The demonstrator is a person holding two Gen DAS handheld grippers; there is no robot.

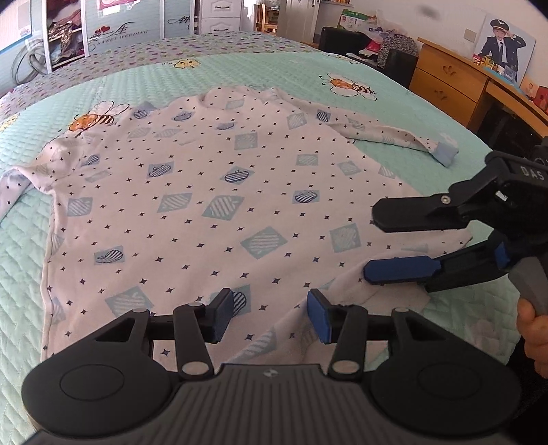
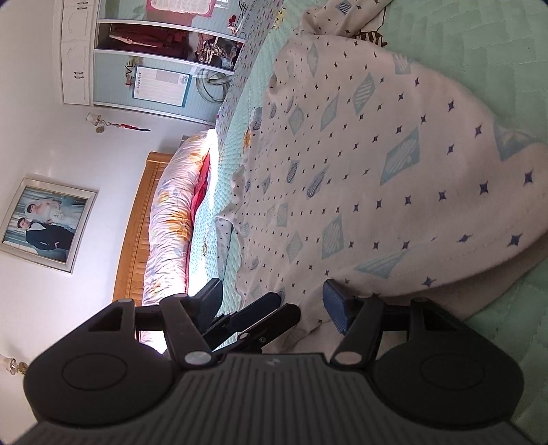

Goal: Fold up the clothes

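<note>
A white long-sleeved shirt (image 1: 212,191) with blue stars and diamonds lies spread flat on a green quilted bedspread (image 1: 394,102), collar far, hem near. My left gripper (image 1: 270,316) hovers over the near hem, its jaws apart with cloth below them. My right gripper (image 1: 387,243) comes in from the right at the hem's corner, open, its blue lower finger against the curled hem edge. In the right wrist view the right gripper (image 2: 274,304) is rolled sideways; the shirt (image 2: 376,171) edge lies between its spread fingers, and the left gripper (image 2: 260,315) is close beside it.
One sleeve (image 1: 445,154) stretches right with a blue cuff; the other (image 1: 13,185) trails off left. A wooden desk (image 1: 452,82) stands right of the bed, a wardrobe (image 1: 113,30) beyond it. A rolled duvet (image 2: 171,219) lies by the headboard (image 2: 137,239). A hand (image 1: 534,335) holds the right gripper.
</note>
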